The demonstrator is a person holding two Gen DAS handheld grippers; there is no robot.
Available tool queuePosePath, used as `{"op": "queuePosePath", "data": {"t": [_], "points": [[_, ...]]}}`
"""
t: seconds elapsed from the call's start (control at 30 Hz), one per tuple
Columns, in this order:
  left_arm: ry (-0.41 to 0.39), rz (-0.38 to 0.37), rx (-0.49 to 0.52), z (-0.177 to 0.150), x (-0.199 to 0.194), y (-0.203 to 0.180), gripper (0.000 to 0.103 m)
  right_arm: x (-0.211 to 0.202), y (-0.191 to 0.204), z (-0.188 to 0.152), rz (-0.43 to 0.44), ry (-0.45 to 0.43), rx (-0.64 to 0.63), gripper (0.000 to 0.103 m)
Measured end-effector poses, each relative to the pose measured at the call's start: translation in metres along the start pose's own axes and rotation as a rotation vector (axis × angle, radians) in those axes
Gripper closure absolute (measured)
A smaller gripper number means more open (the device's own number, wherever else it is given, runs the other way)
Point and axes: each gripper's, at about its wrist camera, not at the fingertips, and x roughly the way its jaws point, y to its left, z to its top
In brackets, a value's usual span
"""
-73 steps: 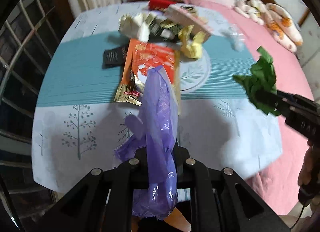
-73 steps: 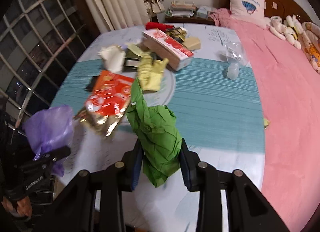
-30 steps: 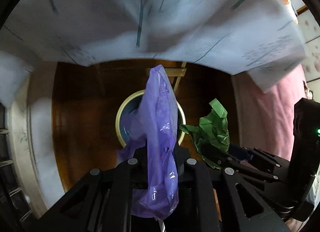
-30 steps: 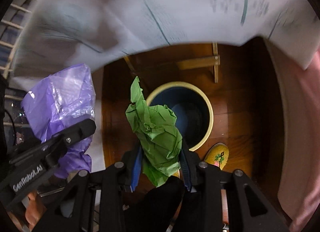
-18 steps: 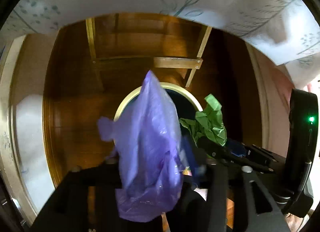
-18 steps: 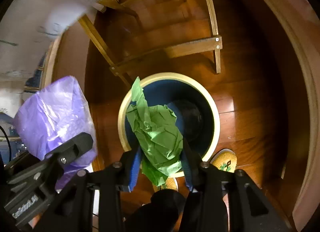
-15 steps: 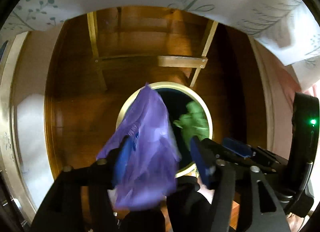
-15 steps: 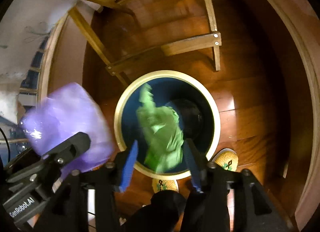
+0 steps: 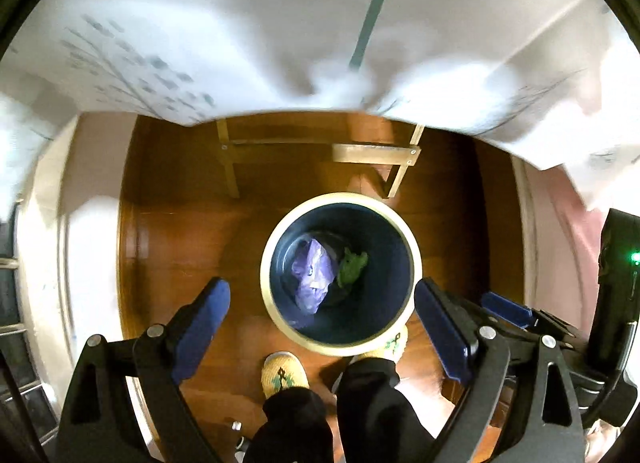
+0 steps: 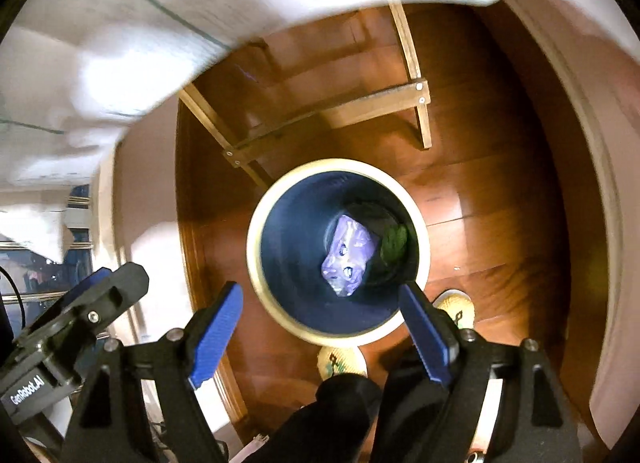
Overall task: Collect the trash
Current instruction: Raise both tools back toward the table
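Observation:
A dark blue trash bin with a cream rim (image 9: pixel 414 259) (image 10: pixel 254 239) stands on the wooden floor below both grippers. At its bottom lie the purple plastic bag (image 9: pixel 312 277) (image 10: pixel 348 259) and the crumpled green paper (image 9: pixel 352 265) (image 10: pixel 395 243), side by side. My left gripper (image 9: pixel 322 303) is open and empty above the bin's near rim. My right gripper (image 10: pixel 322 305) is open and empty too, also over the near rim. The right gripper shows at the right edge of the left wrist view (image 9: pixel 516 313), and the left gripper at the left of the right wrist view (image 10: pixel 96 297).
The white tablecloth edge (image 9: pixel 320 43) (image 10: pixel 140 23) hangs above. Wooden table legs and crossbars (image 9: pixel 376 153) (image 10: pixel 352 107) stand just behind the bin. The person's yellow slippers (image 9: pixel 284 373) (image 10: pixel 342 363) and dark trouser legs are right at the bin's near side.
Both grippers opened over the bin. The purple bag and the green paper fell out of the jaws and now lie at the bin's bottom.

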Motion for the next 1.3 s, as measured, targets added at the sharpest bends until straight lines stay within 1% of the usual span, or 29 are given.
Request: {"op": "queuePosePath", "data": {"t": [0.1,0.2,0.27,0.33,0.37,0.5,0.6,0.7,0.87,1.07,1.2,1.3], "points": [[-0.014,-0.004,0.006,0.0,-0.039,-0.001,0.011,-0.035,0.015,-0.005,0.001,-0.005,-0.017,0.022],[-0.044,-0.01,0.012,0.002,-0.093,-0.001,0.011,-0.081,0.036,-0.01,0.005,-0.02,-0.051,0.022],[-0.079,-0.005,0.023,0.005,-0.131,-0.001,0.011,-0.112,0.051,-0.012,0.008,-0.038,-0.079,0.022],[-0.109,-0.002,0.031,0.007,-0.16,-0.001,0.011,-0.137,0.064,-0.012,0.01,-0.056,-0.11,0.022],[-0.134,0.003,0.035,0.008,-0.181,0.0,0.011,-0.154,0.073,-0.013,0.007,-0.07,-0.136,0.022],[-0.214,0.015,0.042,0.013,-0.239,0.003,0.01,-0.206,0.098,-0.012,0.01,-0.127,-0.219,0.022],[-0.272,0.028,0.035,0.02,-0.277,0.006,0.008,-0.234,0.113,-0.009,0.01,-0.173,-0.27,0.022],[-0.342,0.059,0.033,0.03,-0.314,0.008,0.006,-0.262,0.124,-0.004,0.005,-0.234,-0.314,0.022],[-0.422,0.081,0.018,0.046,-0.356,0.01,0.005,-0.301,0.135,0.015,-0.011,-0.327,-0.362,0.022],[-0.492,0.113,-0.005,0.066,-0.379,-0.004,0.005,-0.336,0.142,0.05,0.004,-0.417,-0.424,0.022],[-0.532,0.135,-0.022,0.085,-0.39,-0.018,0.005,-0.35,0.146,0.074,0.003,-0.451,-0.48,0.022],[-0.543,0.161,-0.032,0.097,-0.394,-0.028,0.005,-0.352,0.141,0.098,0.028,-0.437,-0.485,0.022]]}}
